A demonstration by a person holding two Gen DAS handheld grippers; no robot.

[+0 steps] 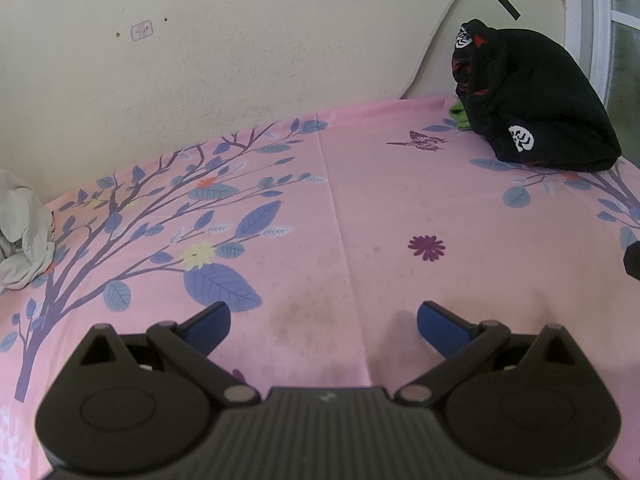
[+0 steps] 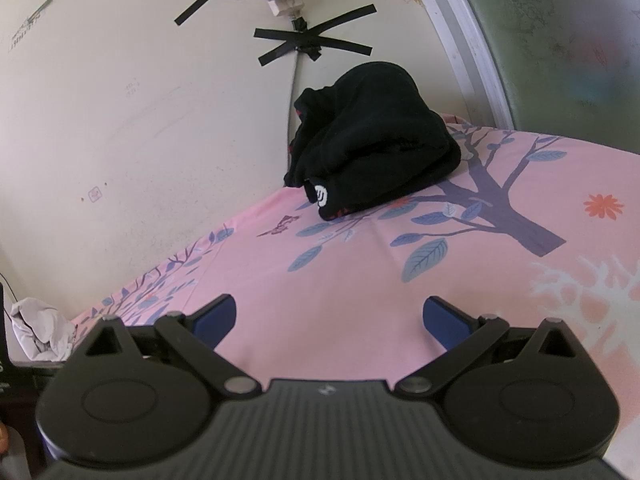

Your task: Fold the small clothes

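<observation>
Bright and soft all over, like daylight. Light likely from the frosted window (image 2: 560,52) at the right. Faint grey shadows on the pink sheet (image 1: 360,208) near the bottom. No glare. Strong bending at the edges, dark rounded corners. A bit hazy and grainy, blurrier toward the sides.

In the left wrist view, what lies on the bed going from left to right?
Crumpled white cloth at the left edge → purple flower print on the pink sheet → green cloth → black garment pile at the far right.
</observation>
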